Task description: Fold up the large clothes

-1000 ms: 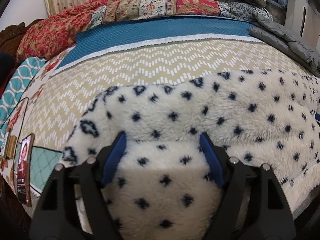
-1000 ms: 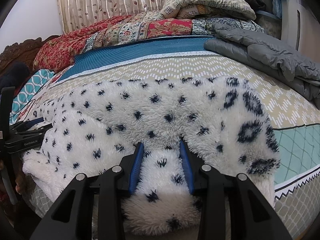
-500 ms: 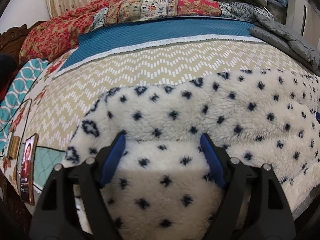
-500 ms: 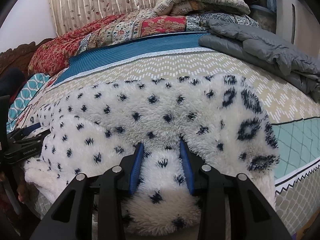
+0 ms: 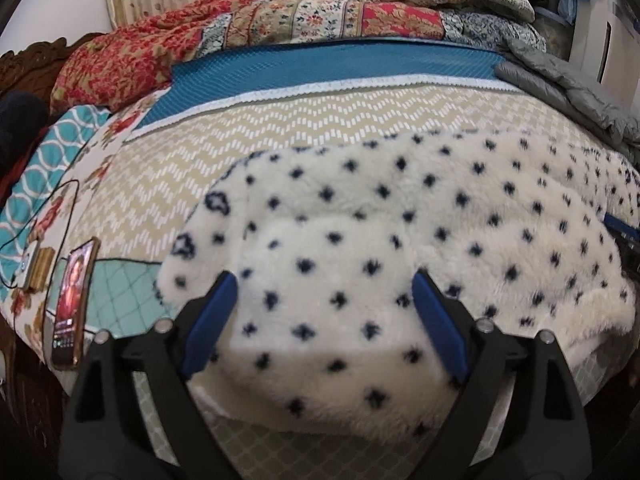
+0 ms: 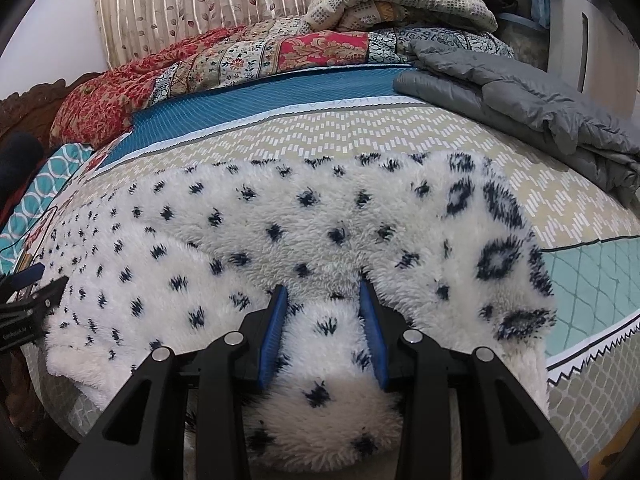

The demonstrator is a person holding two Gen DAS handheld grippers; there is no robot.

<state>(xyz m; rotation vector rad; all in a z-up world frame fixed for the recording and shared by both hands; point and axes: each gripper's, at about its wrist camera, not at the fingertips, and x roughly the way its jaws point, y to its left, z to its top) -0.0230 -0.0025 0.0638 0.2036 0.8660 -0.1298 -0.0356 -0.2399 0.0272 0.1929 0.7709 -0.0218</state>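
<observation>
Left wrist view: the left gripper [image 5: 324, 300] hangs over the near edge of a white fleece garment with dark blue spots [image 5: 400, 232], which lies folded lengthwise across the near part of the bed [image 5: 280, 128]. Its jaws are opening; the blue pads [image 5: 212, 320] stand wide apart with a fold of fleece between them, not pressed by either pad. A phone [image 5: 72, 300] with a lit screen lies at the bed's near left edge, left of the garment and apart from it, beside a cable [image 5: 60, 208].

In the right wrist view, the right gripper [image 6: 323, 328] sits at the garment's other near end, and its blue pads [image 6: 272, 336] squeeze a bunched ridge of the fleece from both sides, so it is clamped on the cloth. The left gripper shows at the far left edge, touching the garment's left end. Beyond the garment, on the bed's right side, lies a grey puffer jacket [image 6: 520, 92], folded and clear of the fleece. A patchwork quilt [image 6: 240, 56] and a rolled checked blanket [image 6: 400, 0] are heaped along the bed's far side.
</observation>
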